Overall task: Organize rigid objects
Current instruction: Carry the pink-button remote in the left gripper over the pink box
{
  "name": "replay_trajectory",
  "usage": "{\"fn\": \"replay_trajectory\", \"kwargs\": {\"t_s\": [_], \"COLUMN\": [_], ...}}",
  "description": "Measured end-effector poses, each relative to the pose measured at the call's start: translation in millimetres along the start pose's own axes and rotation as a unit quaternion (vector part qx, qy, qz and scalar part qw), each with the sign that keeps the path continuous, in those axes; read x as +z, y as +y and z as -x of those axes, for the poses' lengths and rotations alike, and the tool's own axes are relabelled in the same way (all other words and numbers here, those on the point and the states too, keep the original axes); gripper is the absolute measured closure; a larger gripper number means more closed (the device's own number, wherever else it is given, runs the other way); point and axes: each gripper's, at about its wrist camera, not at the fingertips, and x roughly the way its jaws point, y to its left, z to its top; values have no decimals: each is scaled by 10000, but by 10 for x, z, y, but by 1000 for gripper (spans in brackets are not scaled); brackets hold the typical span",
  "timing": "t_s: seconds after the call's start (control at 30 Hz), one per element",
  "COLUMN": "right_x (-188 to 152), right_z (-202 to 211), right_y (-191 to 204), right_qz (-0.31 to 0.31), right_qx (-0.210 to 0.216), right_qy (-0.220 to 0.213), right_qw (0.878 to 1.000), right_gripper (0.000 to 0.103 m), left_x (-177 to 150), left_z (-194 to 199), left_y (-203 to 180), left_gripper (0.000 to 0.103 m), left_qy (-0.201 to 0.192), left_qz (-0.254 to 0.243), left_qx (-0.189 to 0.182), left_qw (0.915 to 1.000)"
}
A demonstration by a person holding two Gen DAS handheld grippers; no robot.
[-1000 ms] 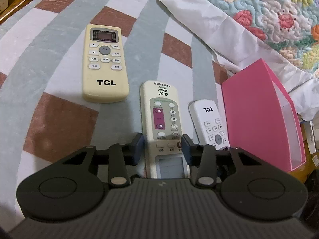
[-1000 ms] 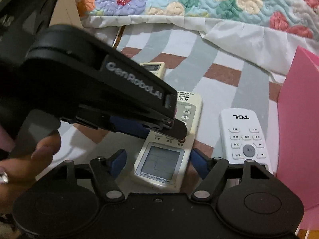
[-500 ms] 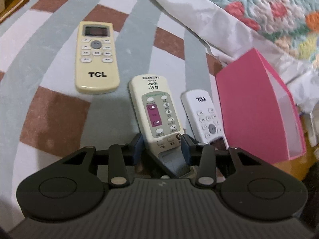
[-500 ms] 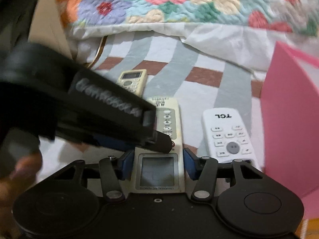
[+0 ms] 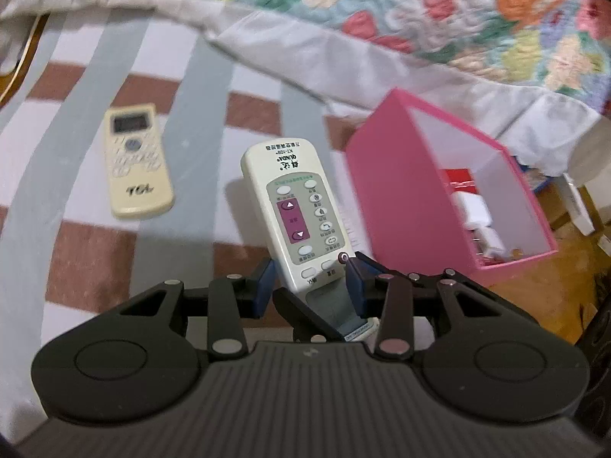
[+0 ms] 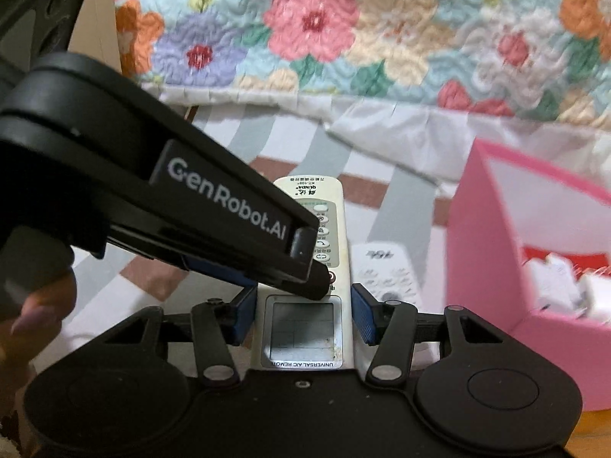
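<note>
- The universal A/C remote [image 5: 294, 206] is raised off the striped bedsheet [image 5: 68, 252], its far end tilted up and its screen end nearest both cameras.
- The right gripper [image 6: 301, 315] grips that remote at the screen end: its blue fingers [image 6: 361, 313] press against the two long edges of the casing, either side of the display.
- The left gripper [image 5: 309, 286] also sits around the same remote, just above the screen. In the left wrist view its right blue pad [image 5: 355, 282] touches the casing edge, while a gap shows beside the left pad; whether it truly clamps I cannot tell.
- In the right wrist view the left gripper's black body, marked "GenRobot.AI", crosses from the left and its tip lies over the remote's buttons.
- A cream TCL remote [image 5: 135, 160] lies flat on the bedsheet, well apart to the left.
- A white TCL remote [image 6: 385, 271] lies on the sheet just right of the held remote, between it and the pink box [image 5: 401, 175].
- The pink box stands open on the right; small white items and something red lie inside, too blurred to name.
- A floral quilt [image 6: 343, 26] with a white border lies across the far side of the bed.
- A thumb [image 6: 42, 305] shows at the left edge of the right wrist view.
</note>
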Motion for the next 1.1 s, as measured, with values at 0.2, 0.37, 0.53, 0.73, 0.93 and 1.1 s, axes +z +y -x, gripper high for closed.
{"fn": "replay_trajectory", "kwargs": {"t_s": [0.2,0.37,0.53,0.73,0.93,1.1], "right_x": [198,321,314,124,97,132], "right_z": [346,676,833,984,1060,991], "right_y": [-168,-390,-773,-958,-1259,-1566], "right_qz": [-223,-358,-998,-1179,-1259,-1231], "right_qx": [76,49,148,-23,-287,-487], "right_qy": [-379,-655,-830,-896,-1013,-885], "right_qw": [9990,9972,9914,9890,9864,9872], "right_gripper": [45,45,45,45,45,45], "left_x": [165,383,474,434,535,631], "left_z": [318,466,424,244,56,-214], "left_y": [-415,-715,-1141,-1441,-1776,-2000], "left_gripper": [65,65,68,68,68,68], "left_qy": [-172,-94,-17,88,135,255], "left_qz": [-268,-466,-1007,-1215,-1362,-1340], "left_qx": [154,-87,-120,-132,-327,-500], "left_qw": [9994,9988,9948,9925,9901,9894]}}
